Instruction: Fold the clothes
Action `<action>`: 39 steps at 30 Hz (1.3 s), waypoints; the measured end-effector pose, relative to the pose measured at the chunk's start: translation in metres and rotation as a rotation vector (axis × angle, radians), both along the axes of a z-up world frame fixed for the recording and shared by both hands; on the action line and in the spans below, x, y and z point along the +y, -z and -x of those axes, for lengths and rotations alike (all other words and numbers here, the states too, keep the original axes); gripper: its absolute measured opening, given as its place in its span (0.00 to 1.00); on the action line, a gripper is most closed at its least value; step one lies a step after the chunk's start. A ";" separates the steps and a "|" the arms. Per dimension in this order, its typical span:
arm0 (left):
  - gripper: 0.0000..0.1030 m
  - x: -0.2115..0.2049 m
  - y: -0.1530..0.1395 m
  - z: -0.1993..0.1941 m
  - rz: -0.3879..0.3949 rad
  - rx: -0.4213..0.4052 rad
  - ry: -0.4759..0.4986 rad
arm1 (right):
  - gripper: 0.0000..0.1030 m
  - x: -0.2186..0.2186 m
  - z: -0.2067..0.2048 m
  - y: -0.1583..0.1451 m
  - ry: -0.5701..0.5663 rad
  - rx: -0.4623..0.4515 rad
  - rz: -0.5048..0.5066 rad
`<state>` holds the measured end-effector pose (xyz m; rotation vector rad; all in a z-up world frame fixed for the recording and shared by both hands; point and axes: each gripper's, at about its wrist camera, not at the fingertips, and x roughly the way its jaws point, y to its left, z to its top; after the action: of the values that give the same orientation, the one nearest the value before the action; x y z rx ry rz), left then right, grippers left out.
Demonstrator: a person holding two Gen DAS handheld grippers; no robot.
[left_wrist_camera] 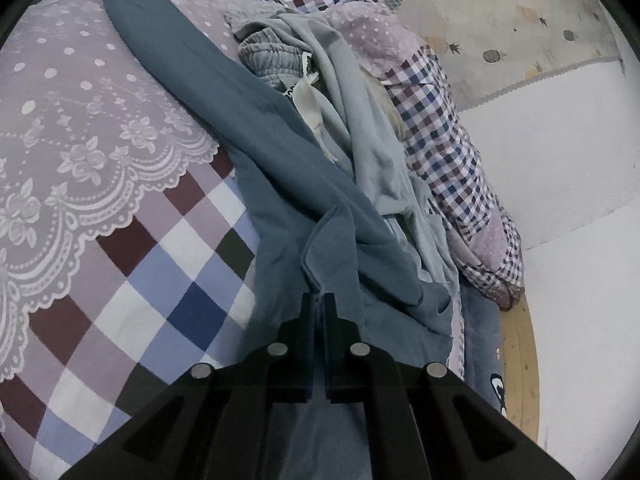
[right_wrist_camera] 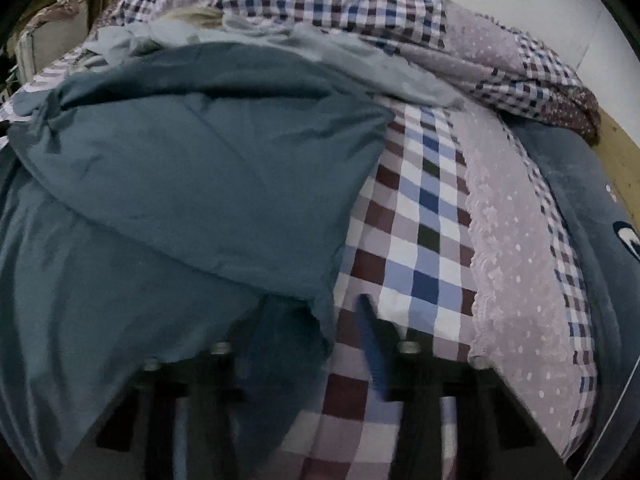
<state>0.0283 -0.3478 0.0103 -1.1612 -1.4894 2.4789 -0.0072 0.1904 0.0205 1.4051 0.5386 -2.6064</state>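
A teal-blue garment lies stretched over the checked bed cover. My left gripper is shut on a bunched fold of its edge. In the right wrist view the same teal garment lies folded over itself. My right gripper stands open at its lower corner. The cloth drapes over the gripper's left finger and hides it, while the blue-padded right finger is bare above the bed cover. A pale grey garment and grey trousers with an elastic waistband lie crumpled beside the teal one.
A rolled checked quilt runs along the bed's edge beyond the clothes. The wooden bed frame, a white floor and a pineapple-print mat lie past it. A navy blanket borders the bed cover on the right.
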 end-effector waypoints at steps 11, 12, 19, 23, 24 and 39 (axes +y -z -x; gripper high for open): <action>0.00 0.001 -0.009 -0.020 -0.004 -0.033 -0.012 | 0.01 0.019 -0.016 -0.018 0.056 0.027 0.005; 0.00 0.002 -0.006 -0.022 -0.009 -0.045 -0.009 | 0.01 0.020 -0.018 -0.019 0.060 0.028 0.002; 0.01 0.006 0.004 -0.029 0.046 -0.125 0.016 | 0.00 0.041 -0.024 -0.015 0.145 -0.004 -0.029; 0.01 0.001 -0.001 -0.032 0.108 -0.139 -0.008 | 0.00 0.069 -0.031 -0.016 0.218 -0.038 0.042; 0.01 -0.002 -0.004 -0.035 0.121 -0.128 -0.023 | 0.01 0.074 -0.034 -0.020 0.227 -0.037 0.066; 0.86 -0.023 -0.030 -0.035 -0.030 0.219 -0.124 | 0.50 0.035 -0.018 -0.079 0.167 0.100 0.391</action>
<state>0.0628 -0.3707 0.0404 -0.7840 -1.5734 2.5522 0.0108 0.2256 0.1000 1.2429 -0.0853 -2.7212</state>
